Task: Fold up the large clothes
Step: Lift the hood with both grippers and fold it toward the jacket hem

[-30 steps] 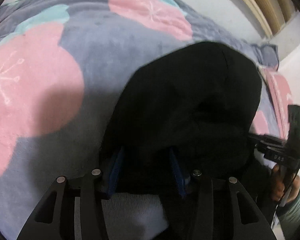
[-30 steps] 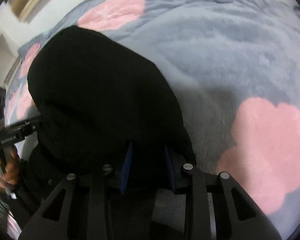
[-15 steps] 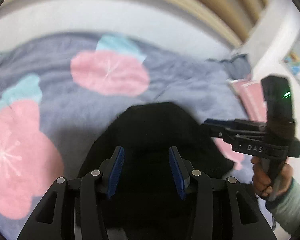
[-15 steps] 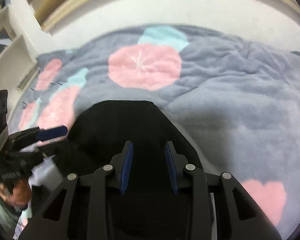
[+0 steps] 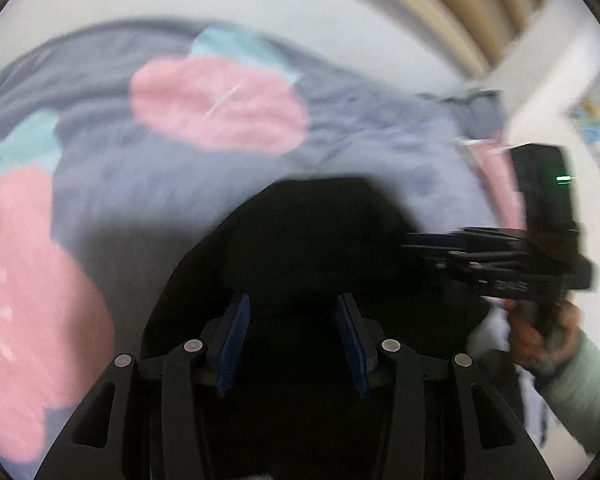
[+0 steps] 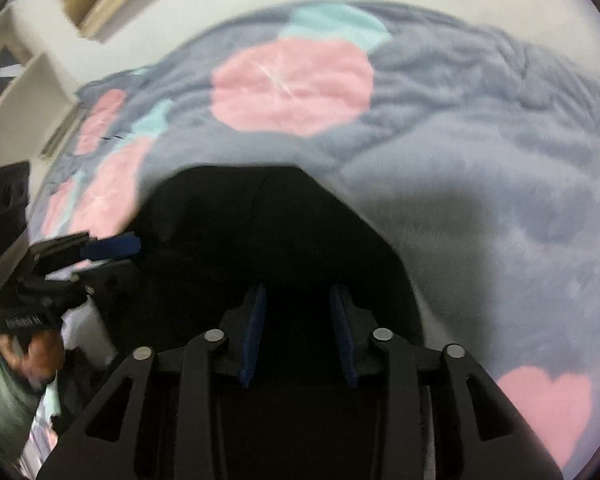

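Left wrist view: black garment [image 5: 312, 240] blurred, near edge hidden.

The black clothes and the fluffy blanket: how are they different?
The black garment is one dark colour all over, while the blanket is grey with pink and light blue-green shapes. The black garment is a small bundle; the blanket spreads much wider, across most of the view. The black garment lies on top, with the blanket underneath it. Both are soft cloth.
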{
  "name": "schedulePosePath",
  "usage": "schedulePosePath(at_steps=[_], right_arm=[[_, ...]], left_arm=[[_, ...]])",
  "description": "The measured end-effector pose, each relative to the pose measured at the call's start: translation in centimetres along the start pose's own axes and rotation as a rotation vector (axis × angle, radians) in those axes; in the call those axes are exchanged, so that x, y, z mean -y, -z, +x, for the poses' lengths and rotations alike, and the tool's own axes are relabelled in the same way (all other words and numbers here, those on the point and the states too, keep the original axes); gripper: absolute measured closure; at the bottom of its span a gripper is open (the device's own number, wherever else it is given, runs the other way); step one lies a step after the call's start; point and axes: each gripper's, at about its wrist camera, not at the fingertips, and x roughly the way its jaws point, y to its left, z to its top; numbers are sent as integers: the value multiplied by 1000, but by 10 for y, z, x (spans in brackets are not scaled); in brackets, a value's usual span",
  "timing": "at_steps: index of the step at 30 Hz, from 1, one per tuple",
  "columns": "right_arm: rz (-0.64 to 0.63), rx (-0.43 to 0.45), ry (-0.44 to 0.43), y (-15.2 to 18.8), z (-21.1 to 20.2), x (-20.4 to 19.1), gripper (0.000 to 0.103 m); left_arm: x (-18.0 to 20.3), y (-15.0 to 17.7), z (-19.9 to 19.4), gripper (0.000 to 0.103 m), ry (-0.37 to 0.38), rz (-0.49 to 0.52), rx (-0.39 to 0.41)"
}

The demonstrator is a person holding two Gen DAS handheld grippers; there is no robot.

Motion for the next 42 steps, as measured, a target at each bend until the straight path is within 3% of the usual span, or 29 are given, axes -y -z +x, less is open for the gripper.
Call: schedulePosePath(at_steps=[1,2,3,4,6,11,16,17,18,19,20,21,27,31,37,42], right_arm=[[-11,12,-6,-3,-10,2,49],[-23,22,-9,-3,-18,5,42],[-32,28,-9,-6,-19,4,40],[-52,35,10,-9,-24,5,40],[-71,21,44,-19,-19,6,40],[-40,-64,10,-32,11,28,40],[41,-180,-88,-33,59,52,40],[45,-195,-117,-31,64,52,48],[32,-195,-129,-29,64,50,59],[-16,-185,-144,-25,59,41,77],[-34,-173,-144,-23,56,36,80],[-62,-160,-144,-19,48,29,89],[-221,-23,-73,18,-44,-24,92],[-271,78,-34,64,-119,-65,92],[-291,132,39,143,-178,-115,92],[-264,79,24,210,-189,-135,92]], left_arm=[[3,-6,-11,52,31,22,11],[4,-10,-15,39,33,34,18],[5,-17,-20,27,13,49,28],[4,-22,-21,24,-4,55,31],[-4,-35,-16,24,-14,49,6],[-47,-55,25,25,46,-84,-117],[-63,-52,58,25,225,-184,-192],[-58,-50,60,27,215,-166,-190],[-52,-48,60,46,197,-136,-176],[-47,-47,58,63,188,-113,-162],[-41,-44,52,86,167,-81,-136],[-35,-42,46,89,160,-50,-111],[27,-10,-44,92,186,116,15],[78,29,-107,92,136,241,69],[136,101,-170,92,98,322,72],[155,178,-190,91,114,291,12]])
